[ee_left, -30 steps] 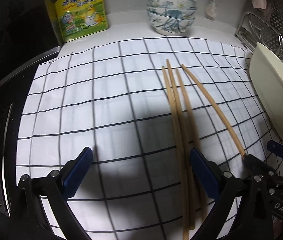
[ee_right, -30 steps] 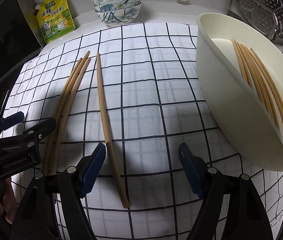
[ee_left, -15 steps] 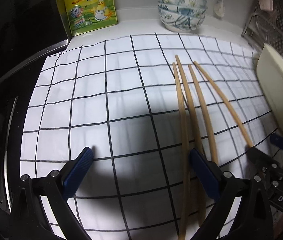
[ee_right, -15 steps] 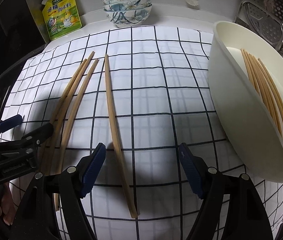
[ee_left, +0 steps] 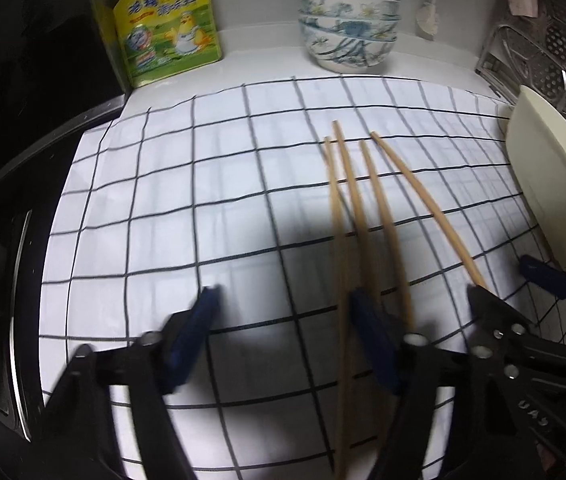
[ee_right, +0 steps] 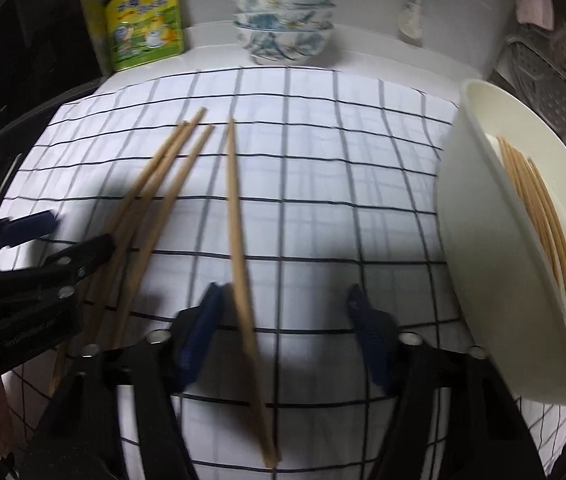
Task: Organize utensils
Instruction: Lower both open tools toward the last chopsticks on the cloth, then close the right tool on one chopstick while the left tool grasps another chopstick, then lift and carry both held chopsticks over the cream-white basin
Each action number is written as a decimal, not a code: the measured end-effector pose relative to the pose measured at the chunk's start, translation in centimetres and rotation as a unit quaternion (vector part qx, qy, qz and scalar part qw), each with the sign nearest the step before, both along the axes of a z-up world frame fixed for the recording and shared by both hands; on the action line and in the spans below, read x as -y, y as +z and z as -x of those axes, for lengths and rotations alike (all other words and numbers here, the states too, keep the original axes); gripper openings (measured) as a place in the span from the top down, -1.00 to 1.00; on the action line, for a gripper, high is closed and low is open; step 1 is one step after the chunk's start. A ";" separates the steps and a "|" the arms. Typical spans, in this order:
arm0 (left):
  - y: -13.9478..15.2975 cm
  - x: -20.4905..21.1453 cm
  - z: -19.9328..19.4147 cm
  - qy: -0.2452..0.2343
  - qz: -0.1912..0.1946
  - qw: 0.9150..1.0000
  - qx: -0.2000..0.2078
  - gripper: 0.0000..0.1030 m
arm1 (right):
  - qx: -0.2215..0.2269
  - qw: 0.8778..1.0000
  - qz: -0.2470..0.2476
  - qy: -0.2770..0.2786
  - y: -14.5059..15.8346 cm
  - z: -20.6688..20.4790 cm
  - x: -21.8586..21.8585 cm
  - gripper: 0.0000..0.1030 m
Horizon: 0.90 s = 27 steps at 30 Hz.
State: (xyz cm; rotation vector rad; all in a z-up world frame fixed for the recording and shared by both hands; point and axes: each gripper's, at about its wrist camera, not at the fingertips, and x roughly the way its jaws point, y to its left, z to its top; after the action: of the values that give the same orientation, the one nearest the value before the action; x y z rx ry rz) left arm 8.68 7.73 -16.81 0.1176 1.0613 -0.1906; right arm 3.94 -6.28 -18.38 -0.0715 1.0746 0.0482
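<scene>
Checked cloth (ee_left: 171, 216) over white counter, dark stove at left.
Four chopsticks (ee_right: 239, 240) lie on cloth; more rest in cream tub (ee_right: 483, 280). Left gripper (ee_left: 283, 332) and right gripper (ee_right: 283, 328), both empty, jaws narrower than 0.5 s ago.
</scene>
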 end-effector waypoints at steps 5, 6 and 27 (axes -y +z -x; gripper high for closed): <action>0.3 1.1 0.3 -0.022 0.007 1.000 -0.005 0.85 | -0.005 0.999 0.005 0.045 0.2 -0.1 -1.9 0.87; 0.4 1.2 0.2 -0.024 0.010 1.000 -0.010 0.86 | -0.006 0.999 0.011 0.048 0.2 -0.1 -2.2 0.87; 7.6 1.0 1.8 -0.012 0.035 0.999 0.025 0.86 | 0.042 0.995 -0.087 0.026 7.5 1.8 1.3 0.87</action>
State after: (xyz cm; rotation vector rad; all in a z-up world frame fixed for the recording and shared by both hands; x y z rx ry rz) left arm 6.88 6.72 -9.23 0.0725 1.0029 -0.2452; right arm 2.10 -7.55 -10.86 0.0566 0.9801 0.1837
